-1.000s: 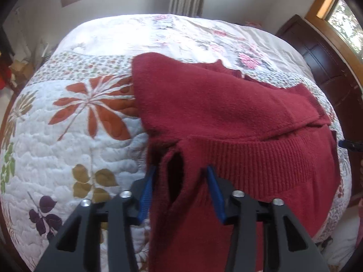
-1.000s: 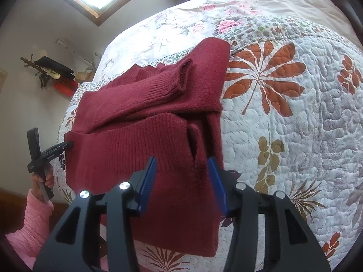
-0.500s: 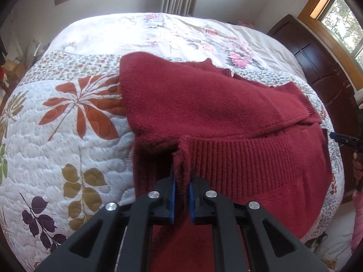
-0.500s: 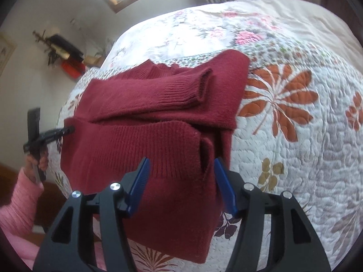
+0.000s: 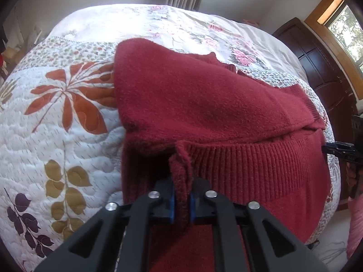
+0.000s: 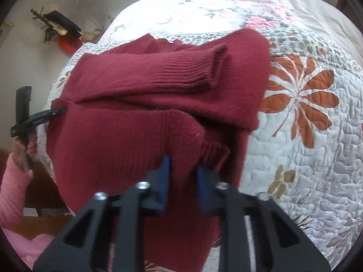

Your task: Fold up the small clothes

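A dark red knit sweater (image 5: 204, 104) lies folded on the quilted bed (image 5: 56, 124), its near part hanging over the bed's edge. My left gripper (image 5: 181, 185) is shut on a pinched fold at the ribbed hem's left corner. In the right wrist view the sweater (image 6: 147, 86) shows a ribbed cuff folded across the top. My right gripper (image 6: 182, 165) has its blue pads pressed into bunched fabric at the hem's right corner. Each view shows the other gripper's tip at the far hem corner: the left gripper (image 6: 53, 112) and the right gripper (image 5: 329, 148).
The quilt (image 6: 306, 158) with leaf prints spreads wide on both sides of the sweater. A dark wooden headboard (image 5: 324, 68) and a window (image 5: 347, 27) stand at the right. A hand in a pink sleeve (image 6: 11, 192) holds the left gripper. Clutter (image 6: 59, 27) sits by the far wall.
The left gripper shut on the hem corner about half a second ago and holds it. The right gripper's jaws have narrowed from wide open onto the fabric. Both views sit closer to the sweater.
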A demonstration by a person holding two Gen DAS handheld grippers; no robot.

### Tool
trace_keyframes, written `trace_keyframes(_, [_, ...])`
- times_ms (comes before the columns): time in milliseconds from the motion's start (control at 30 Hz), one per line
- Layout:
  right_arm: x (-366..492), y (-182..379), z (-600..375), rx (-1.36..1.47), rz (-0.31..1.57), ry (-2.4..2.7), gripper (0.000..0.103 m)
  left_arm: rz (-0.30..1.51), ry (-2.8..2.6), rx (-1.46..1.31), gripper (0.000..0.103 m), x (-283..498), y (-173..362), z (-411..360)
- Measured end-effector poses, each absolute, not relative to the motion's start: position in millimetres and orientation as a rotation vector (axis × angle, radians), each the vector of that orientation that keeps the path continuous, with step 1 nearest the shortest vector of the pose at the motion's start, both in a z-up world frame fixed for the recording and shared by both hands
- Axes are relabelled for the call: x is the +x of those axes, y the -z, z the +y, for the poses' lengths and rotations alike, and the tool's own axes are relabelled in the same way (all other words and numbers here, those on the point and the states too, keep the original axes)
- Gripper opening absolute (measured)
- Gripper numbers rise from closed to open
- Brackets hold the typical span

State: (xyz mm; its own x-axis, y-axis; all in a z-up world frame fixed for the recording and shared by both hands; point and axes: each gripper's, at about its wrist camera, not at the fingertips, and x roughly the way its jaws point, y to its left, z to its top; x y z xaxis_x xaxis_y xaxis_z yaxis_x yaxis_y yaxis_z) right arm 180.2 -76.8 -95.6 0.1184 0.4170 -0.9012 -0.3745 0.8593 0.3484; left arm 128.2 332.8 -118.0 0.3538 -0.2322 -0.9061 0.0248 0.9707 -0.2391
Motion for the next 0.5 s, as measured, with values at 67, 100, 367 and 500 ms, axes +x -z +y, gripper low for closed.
trace_keyframes(67, [178,91,-76,0.019,1.313,-0.579,0.012,1.182,0.163,-0.189,0.007,126,114,330])
trace_keyframes(100, [176,88,-77,0.023,1.302,-0.582,0.011,1.169,0.162,-0.194,0.007,123,111,330])
trace_keyframes(367, [161,45,-93,0.102,1.177,-0.653,0.009,1.045,0.171,-0.267,0.007,102,66,340])
trace_keyframes(500, [159,21,-100,0.148,1.113,-0.674,0.009,0.983,0.178,-0.293,0.007,96,41,344])
